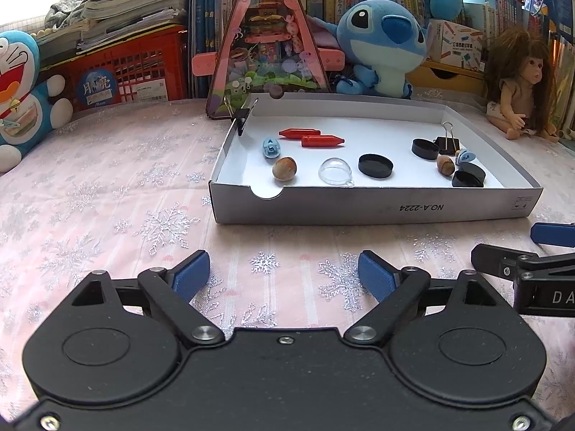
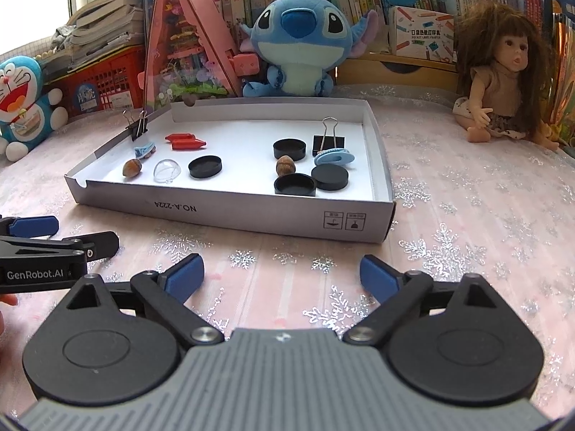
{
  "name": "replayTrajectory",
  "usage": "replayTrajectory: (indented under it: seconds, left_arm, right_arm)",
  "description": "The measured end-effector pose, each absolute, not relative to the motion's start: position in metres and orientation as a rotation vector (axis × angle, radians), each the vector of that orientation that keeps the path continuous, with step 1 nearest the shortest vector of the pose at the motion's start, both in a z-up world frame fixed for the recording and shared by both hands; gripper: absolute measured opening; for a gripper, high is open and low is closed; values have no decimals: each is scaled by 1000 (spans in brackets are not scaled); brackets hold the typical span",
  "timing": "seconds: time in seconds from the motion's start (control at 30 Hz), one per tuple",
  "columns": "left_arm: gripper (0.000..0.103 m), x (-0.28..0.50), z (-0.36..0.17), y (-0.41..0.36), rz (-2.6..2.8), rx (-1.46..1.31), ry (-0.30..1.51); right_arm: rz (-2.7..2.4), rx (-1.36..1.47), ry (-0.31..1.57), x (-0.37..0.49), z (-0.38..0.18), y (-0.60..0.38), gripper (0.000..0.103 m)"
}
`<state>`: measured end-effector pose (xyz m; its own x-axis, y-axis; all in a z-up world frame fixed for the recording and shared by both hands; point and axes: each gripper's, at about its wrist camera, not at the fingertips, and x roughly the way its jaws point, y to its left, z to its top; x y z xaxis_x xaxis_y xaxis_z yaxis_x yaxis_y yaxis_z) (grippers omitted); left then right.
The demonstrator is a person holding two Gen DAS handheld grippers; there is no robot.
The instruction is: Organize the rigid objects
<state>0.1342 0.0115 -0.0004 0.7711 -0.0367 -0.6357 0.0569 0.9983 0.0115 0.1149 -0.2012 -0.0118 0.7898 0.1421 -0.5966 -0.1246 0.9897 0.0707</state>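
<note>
Both hand-held grippers are hovering side by side over the tabletop [image 2: 467,215], short of the box lid [image 2: 251,215]. The left hand-held gripper [image 1: 284,273] is holding its blue pads wide apart with nothing between them; the right hand-held gripper [image 2: 282,274] is likewise standing spread and empty.

The task's things are all lying inside the box lid, in two loose groups. Left group: two red crayons [image 2: 185,142], a nut [image 2: 132,167], a clear dome [image 2: 167,171], a black cap [image 2: 205,166], a small blue clip [image 2: 145,151]. Right group: three more black caps [image 2: 289,148], a second nut [image 2: 285,166], a blue clip [image 2: 334,157], a binder clip [image 2: 329,142]. Another binder clip [image 2: 136,127] is gripping the lid's left wall.

Judgement: like items are sitting split between the groups, which fits either a sort under way or a scatter awaiting one; the frames are not settling which. For any pick here, a straight-down approach with pads straddling one item should be avoiding neighbours; the two caps [image 2: 312,181] at front right are touching, so the pads need to be entering from their free sides. The dome is looking slippery and the nuts are likely to roll.

Hard to make out: a small brown object [image 2: 189,100] is sitting at the lid's far edge, identity unclear. The small blue clip's shape is blurring. The person's hands are cut off.
</note>
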Motion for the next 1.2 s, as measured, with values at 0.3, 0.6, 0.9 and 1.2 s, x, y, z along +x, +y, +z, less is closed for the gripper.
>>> replayTrajectory:
  seconds: [0.3, 0.6, 0.9, 1.2]
  left_arm:
    - [102, 137, -2, 16, -42, 10, 702]
    - [103, 137, -3, 14, -38, 20, 706]
    - [103, 138, -3, 14, -38, 19, 706]
    - [103, 138, -3, 14, -38, 20, 706]
  right_arm:
    - [150, 6, 663, 117, -14, -197, 103]
    - [147, -13, 669, 118, -15, -194, 103]
    - [147, -11, 669, 118, -15, -194, 103]
    - [147, -12, 669, 118, -15, -194, 103]
